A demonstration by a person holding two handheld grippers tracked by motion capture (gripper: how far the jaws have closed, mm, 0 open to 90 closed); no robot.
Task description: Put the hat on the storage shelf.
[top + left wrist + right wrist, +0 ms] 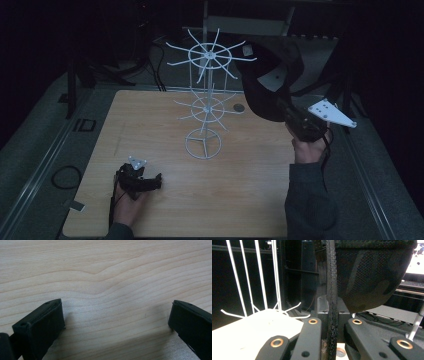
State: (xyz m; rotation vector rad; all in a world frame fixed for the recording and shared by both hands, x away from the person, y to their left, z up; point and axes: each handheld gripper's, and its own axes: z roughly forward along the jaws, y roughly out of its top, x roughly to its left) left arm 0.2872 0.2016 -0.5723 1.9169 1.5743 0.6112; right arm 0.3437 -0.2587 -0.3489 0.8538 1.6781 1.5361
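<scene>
My right claw [285, 112] grips the black cap's [267, 85] brim edge-on, lifted at three o'clock of the white wire rack [205, 95] for hanging; left claw [150, 182] rests open on the surface [240, 190].

The high view was dim and underexposed: only the wooden table [165, 210] and the white wire rack [206, 105] stood out, the surroundings sinking into black. The left gripper view was bright and evenly lit, with soft shadows beside the jaws. The right gripper view was contrasty; near parts were soft, and the far right glared white.
</scene>
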